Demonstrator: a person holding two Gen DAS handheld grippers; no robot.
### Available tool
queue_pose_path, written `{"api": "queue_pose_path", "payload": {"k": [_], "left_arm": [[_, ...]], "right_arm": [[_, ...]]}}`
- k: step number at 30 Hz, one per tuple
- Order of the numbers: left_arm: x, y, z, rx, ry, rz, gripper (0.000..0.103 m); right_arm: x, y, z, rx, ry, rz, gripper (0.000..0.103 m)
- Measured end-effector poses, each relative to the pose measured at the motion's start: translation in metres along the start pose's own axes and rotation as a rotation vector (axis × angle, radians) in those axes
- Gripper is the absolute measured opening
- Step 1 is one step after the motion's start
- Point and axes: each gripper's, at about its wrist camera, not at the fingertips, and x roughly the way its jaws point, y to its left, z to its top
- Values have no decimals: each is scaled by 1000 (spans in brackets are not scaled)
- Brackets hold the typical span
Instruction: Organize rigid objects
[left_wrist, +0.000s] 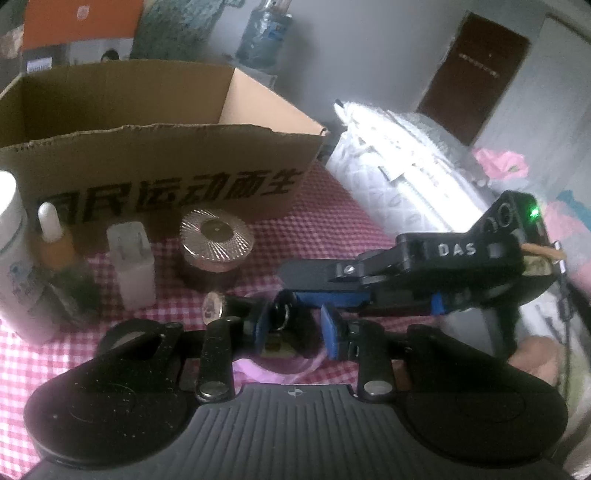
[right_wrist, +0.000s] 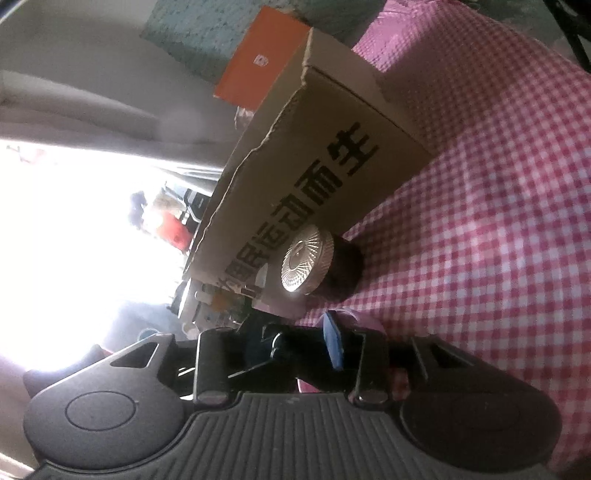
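Note:
A small dark object with a metal ring (left_wrist: 285, 316) sits between the blue pads of my left gripper (left_wrist: 297, 328), which is shut on it just above the checked cloth. My right gripper (left_wrist: 295, 291) reaches in from the right, its fingers stacked one above the other at the same object. In the right wrist view the dark object (right_wrist: 291, 345) lies between the pads of my right gripper (right_wrist: 293, 341); the blue pad (right_wrist: 332, 341) stands slightly off it, so those jaws are open. A cardboard box (left_wrist: 147, 166) (right_wrist: 314, 177) stands open behind.
In front of the box stand a jar with a ribbed gold lid (left_wrist: 216, 236) (right_wrist: 306, 266), a white plug (left_wrist: 129, 266), a dropper bottle (left_wrist: 53, 243) and a white bottle (left_wrist: 14, 258). A gold-ended dark tube (left_wrist: 213, 308) lies by my left finger. A white quilted bag (left_wrist: 406, 177) lies at the right.

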Motion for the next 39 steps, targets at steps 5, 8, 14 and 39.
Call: {"api": "queue_pose_path", "payload": {"k": [5,8,14,39], "left_arm": [[1,-11,-3,78,0,42,29],[1,-17,-6,125,11,70,30],[-7,-20,-12,160,42,65,31],[3,-37,-13,156,27,-43,31]], "right_arm": [[-11,4,2,-14,-13,-19,43],[-21,8,4,-29,-21,-44,48],[-38,17,5,-12,-16,-58,56],[-10,15,31,289,225,-240,58]]}}
